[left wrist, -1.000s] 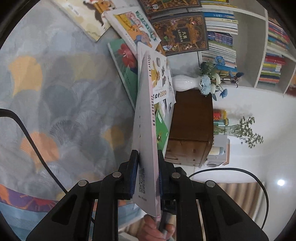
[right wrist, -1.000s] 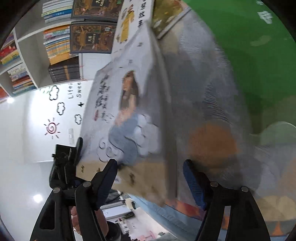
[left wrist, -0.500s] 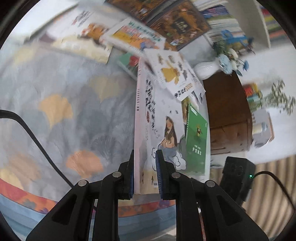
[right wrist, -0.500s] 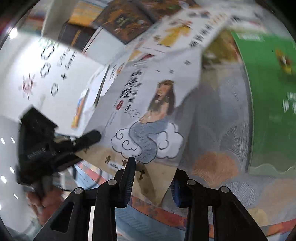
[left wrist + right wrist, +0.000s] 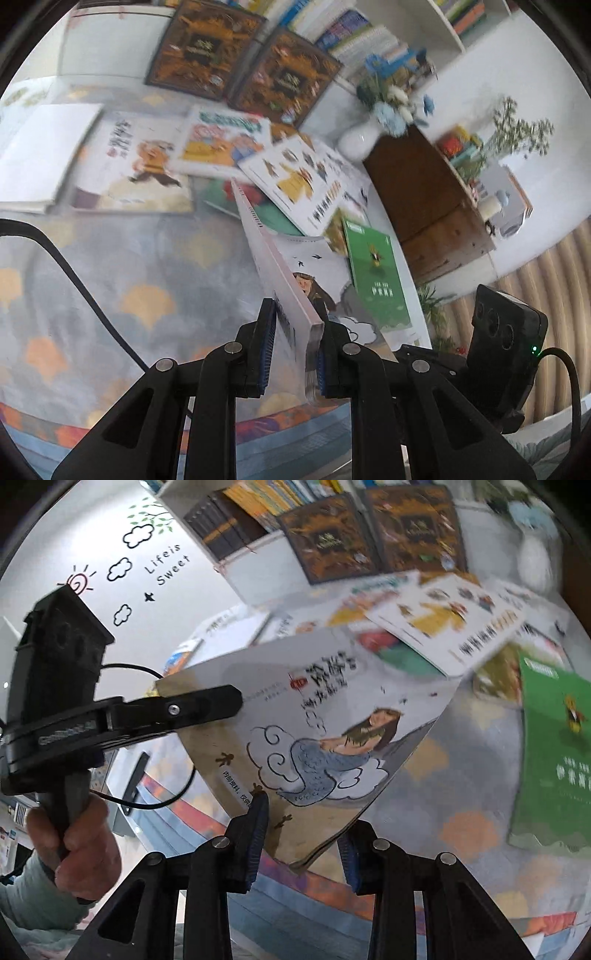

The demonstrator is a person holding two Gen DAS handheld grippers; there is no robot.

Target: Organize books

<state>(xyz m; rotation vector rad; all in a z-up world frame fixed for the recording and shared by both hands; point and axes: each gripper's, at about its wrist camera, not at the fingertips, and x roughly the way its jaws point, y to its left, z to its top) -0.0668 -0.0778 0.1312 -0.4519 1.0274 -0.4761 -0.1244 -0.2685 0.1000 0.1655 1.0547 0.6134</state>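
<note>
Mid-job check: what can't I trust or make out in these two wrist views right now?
- Left wrist view: mermaid book shows edge-on, its cover mostly hidden.
- Right wrist view: right tongs straddle the book's corner; contact unclear.
- Both views: titles of the books lying behind are motion-blurred.
- Left tongs hide the gripped part of the book.

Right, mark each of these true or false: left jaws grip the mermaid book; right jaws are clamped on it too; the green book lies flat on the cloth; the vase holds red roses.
1. The left gripper grips the mermaid book: true; its jaws press both faces.
2. The right gripper is clamped on that book: false; its jaws stand apart around the book's lower corner.
3. The green book lies flat on the patterned cloth: true.
4. The white vase holds red roses: false; the flowers are blue and white.
</note>
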